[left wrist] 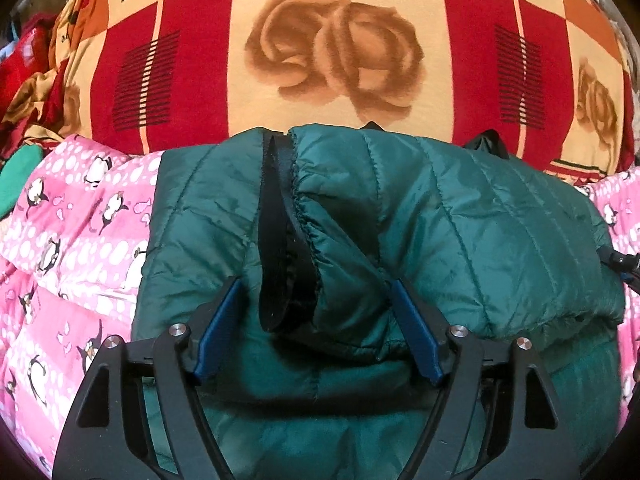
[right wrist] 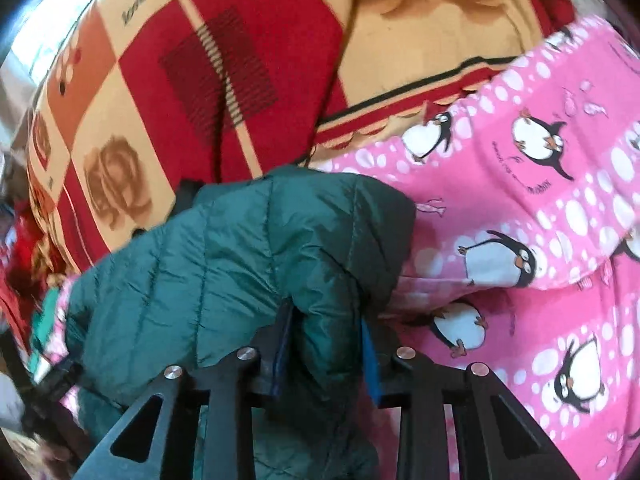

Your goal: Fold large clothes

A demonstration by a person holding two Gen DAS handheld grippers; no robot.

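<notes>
In the left wrist view, the left gripper (left wrist: 314,300) pointed downward, jaws wide around a sleeve cuff (left wrist: 296,236) of the green quilted jacket (left wrist: 480,220) lying folded on the pink penguin sheet (left wrist: 72,240). In the right wrist view, the right gripper (right wrist: 326,328) angled down, jaws narrow, pinching a jacket fold (right wrist: 332,320).

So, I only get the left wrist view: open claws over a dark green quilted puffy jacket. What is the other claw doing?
Observer: The right gripper is shut on a puffy fold at the edge of the dark green quilted jacket.
Operator: Anything on the red-and-cream rose blanket that I can't see?
Observer: Yes, a thin dark line, perhaps a cord, runs down across the red-and-cream rose blanket towards the jacket.
</notes>
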